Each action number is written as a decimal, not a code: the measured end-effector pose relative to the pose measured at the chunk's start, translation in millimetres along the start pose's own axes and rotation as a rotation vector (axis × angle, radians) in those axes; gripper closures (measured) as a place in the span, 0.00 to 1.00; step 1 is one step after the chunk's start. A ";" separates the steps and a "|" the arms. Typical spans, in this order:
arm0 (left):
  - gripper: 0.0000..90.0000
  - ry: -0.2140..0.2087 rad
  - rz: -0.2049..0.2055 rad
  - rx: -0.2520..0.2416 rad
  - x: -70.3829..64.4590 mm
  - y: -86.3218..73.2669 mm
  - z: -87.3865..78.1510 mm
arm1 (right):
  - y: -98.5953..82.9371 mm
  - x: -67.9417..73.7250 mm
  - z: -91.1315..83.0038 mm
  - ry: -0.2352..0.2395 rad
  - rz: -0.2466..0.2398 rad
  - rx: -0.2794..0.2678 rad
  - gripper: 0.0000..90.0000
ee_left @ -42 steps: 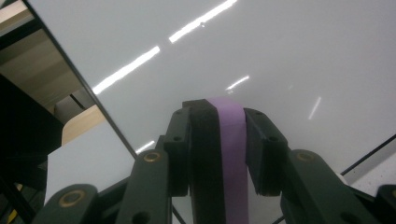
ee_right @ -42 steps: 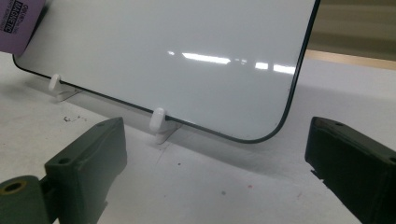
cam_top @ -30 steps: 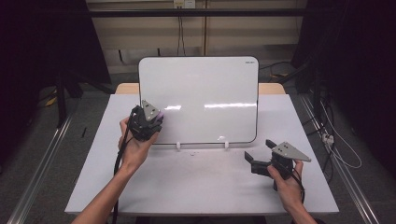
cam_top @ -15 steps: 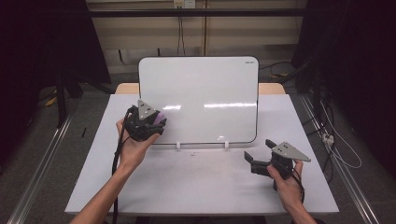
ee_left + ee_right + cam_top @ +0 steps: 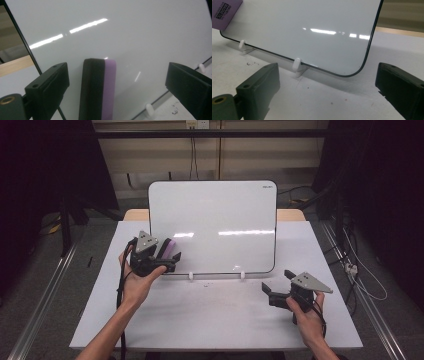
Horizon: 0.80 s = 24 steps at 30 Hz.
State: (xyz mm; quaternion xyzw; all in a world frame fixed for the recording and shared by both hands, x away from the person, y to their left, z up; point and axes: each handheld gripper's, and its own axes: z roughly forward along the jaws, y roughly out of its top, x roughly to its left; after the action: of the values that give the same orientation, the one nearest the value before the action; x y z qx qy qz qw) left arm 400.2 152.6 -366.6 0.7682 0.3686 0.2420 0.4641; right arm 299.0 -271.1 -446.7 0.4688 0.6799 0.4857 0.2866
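- Eraser (image 5: 98, 90), black-backed with a purple face, stands between the spread jaws of the left tongs (image 5: 167, 256); in the left gripper view neither jaw touches it, with a narrow gap on one side and a wide gap on the other.
- Its purple face lies against the lower left part of the whiteboard (image 5: 215, 225), near the board's dark left edge; whether it clings there by itself cannot be told.
- Left tongs are open around the eraser, held up off the desk (image 5: 215, 320) by the person's left hand (image 5: 135, 282), with a black cable running down along the forearm.
- Right tongs (image 5: 267, 292) are open and empty, low over the desk at the near right, aimed toward the board's lower right corner; the right hand (image 5: 306, 316) holds them well apart from the left pair.
- In the right gripper view the eraser's labelled purple face (image 5: 225, 12) shows at the far lower corner of the board.
- Whiteboard stands tilted back on two small white clips (image 5: 191, 276) at its bottom edge; its surface looks clean, with streaks of ceiling light reflected.
- Desk between the right tongs and the board carries a few dark specks (image 5: 252, 63) near the clips.
- Behind the board a wooden edge (image 5: 290, 214) shows; metal rails (image 5: 47, 295) run along the floor on both sides.
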 end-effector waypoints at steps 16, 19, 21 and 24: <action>0.04 0.063 -0.079 -0.076 5.8 -32.4 -34.4 | -1.2 0.0 -2.6 -0.009 -0.002 0.005 0.06; 0.04 0.046 -0.101 -0.059 7.0 -43.7 -39.0 | -1.4 0.0 -3.3 -0.010 -0.001 0.004 0.06; 0.05 0.051 -0.104 -0.044 7.3 -51.5 -41.3 | -1.4 -0.1 -4.1 -0.013 0.000 0.004 0.06; 0.05 0.072 -0.093 -0.033 6.1 -64.0 -42.5 | -1.8 -0.3 -4.3 -0.017 0.007 0.008 0.06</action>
State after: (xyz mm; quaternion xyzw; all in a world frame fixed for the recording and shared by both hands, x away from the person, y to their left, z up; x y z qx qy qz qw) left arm 351.8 199.2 -404.3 0.7333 0.4164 0.2535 0.4739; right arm 294.8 -273.2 -446.9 0.4761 0.6777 0.4802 0.2889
